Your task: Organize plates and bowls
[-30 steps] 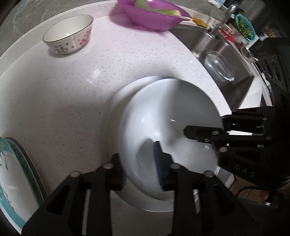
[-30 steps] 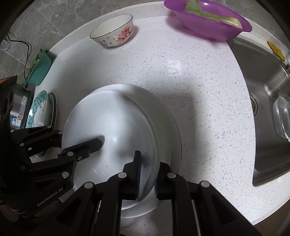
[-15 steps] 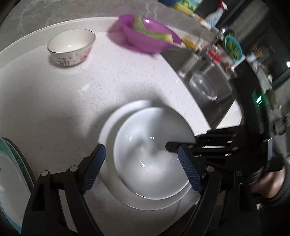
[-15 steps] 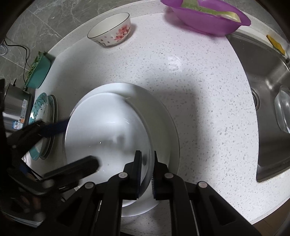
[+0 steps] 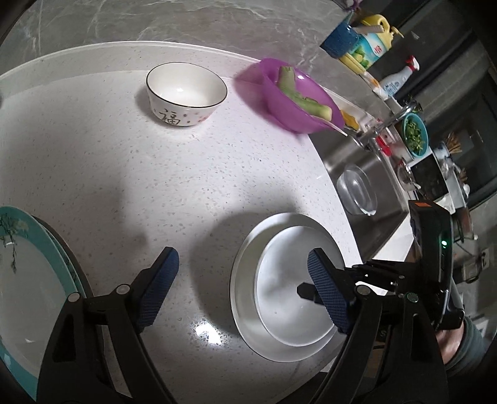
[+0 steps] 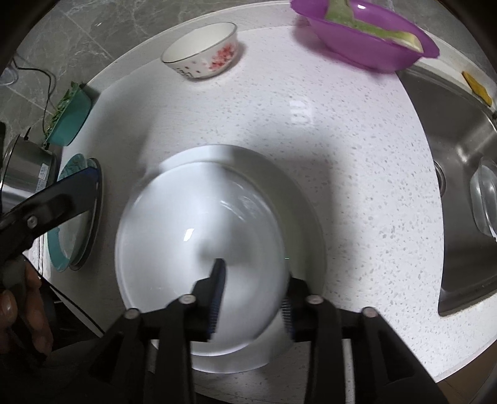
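This is a home kitchen. A white speckled stone countertop (image 5: 186,186) runs along a grey marble-look backsplash (image 5: 155,21) and ends at a stainless steel sink (image 6: 459,174) with a tap (image 5: 385,124) above it and a clear glass bowl (image 5: 357,192) lying in the basin. Crockery stands about: a floral rice bowl (image 5: 186,93), stacked white plates (image 6: 304,223) and a teal-rimmed plate (image 5: 28,279). A purple plastic basin (image 5: 295,99) holds cut green vegetable. Behind the sink stand a dish soap bottle (image 5: 376,40) and a spray bottle (image 5: 400,77). A teal bowl of chopped greens (image 5: 414,133) and a steel pot (image 6: 28,167) sit at the edges.
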